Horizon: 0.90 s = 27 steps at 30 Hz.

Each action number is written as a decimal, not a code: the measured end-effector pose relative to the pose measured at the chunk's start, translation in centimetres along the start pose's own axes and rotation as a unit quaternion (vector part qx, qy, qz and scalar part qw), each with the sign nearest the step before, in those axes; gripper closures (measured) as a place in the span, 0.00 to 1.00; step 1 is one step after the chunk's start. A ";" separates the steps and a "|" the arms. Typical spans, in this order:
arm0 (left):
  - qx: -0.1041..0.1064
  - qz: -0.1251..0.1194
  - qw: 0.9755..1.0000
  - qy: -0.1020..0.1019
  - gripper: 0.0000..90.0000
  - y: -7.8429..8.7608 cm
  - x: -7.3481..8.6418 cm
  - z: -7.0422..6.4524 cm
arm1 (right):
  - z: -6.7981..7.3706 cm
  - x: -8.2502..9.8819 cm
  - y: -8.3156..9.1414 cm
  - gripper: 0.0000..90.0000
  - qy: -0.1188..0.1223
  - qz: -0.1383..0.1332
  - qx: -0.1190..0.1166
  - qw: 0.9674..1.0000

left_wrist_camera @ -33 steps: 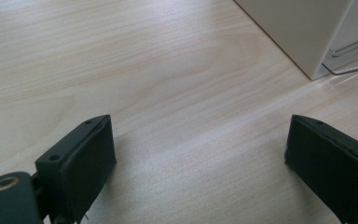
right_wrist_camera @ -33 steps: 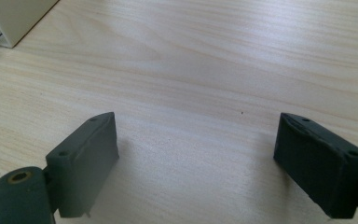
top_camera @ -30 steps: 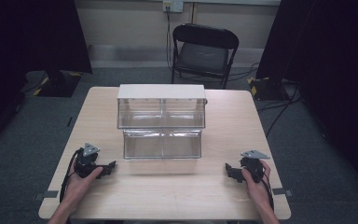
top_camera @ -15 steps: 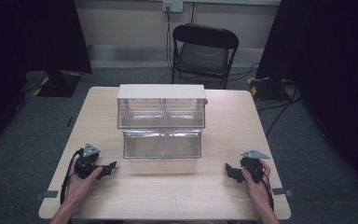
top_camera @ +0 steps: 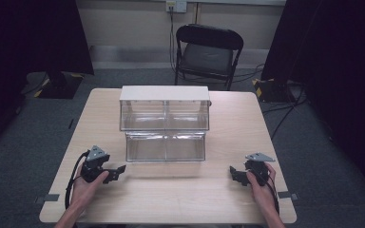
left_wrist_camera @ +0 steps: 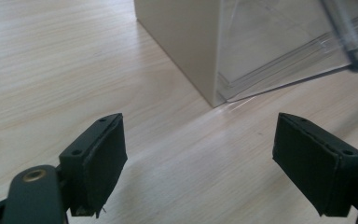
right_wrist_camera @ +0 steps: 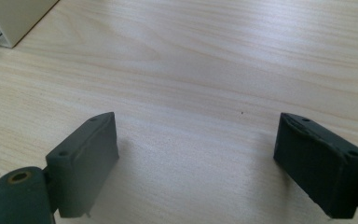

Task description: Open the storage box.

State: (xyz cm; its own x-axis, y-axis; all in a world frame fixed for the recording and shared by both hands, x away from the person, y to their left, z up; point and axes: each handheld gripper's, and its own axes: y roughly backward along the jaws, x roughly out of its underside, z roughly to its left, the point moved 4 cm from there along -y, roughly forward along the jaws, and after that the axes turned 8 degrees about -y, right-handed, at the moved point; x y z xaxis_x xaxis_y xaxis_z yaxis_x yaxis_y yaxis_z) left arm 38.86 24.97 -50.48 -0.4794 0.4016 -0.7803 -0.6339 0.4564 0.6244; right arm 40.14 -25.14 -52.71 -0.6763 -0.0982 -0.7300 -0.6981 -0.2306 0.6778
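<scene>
A clear two-tier bin organiser [top_camera: 164,124] with a beige top and sides stands in the middle of the light wooden table [top_camera: 171,199]. Its compartments look bare. My left gripper [top_camera: 117,172] rests near the front left of the table, open, jaws pointing right toward the organiser's lower left corner [left_wrist_camera: 214,98]. Between its pads [left_wrist_camera: 100,163] there is only table. My right gripper [top_camera: 234,174] rests near the front right, open, jaws pointing left, with bare wood between its pads [right_wrist_camera: 86,161]. The organiser's beige corner [right_wrist_camera: 14,18] shows at the upper left of the right gripper view.
A black folding chair [top_camera: 208,52] stands beyond the table's far edge. Cables [top_camera: 280,109] run on the grey floor at the right. Dark curtains hang on both sides. Bits of tape [top_camera: 47,197] mark the table's front corners.
</scene>
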 end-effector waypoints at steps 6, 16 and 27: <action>0.010 -0.011 1.000 -0.016 0.21 0.2 -0.6 -0.9 | 0.0 0.0 0.0 0.14 0.001 -0.001 0.000 1.000; 0.024 -0.028 0.999 -0.019 0.22 0.2 -1.3 -1.8 | 0.0 0.0 0.0 0.14 0.001 -0.001 0.000 1.000; 0.037 -0.044 0.998 0.008 0.22 0.3 -1.9 -1.6 | 0.0 0.0 0.0 0.14 0.001 -0.001 0.000 1.000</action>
State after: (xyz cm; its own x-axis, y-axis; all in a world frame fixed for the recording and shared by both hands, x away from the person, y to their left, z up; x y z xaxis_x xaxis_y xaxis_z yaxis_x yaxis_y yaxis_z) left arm 38.63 23.09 -48.90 -0.4340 0.3439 -0.8327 -0.6280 0.5473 0.5533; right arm 40.15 -25.15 -52.72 -0.6750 -0.1005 -0.7310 -0.6988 -0.2308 0.6770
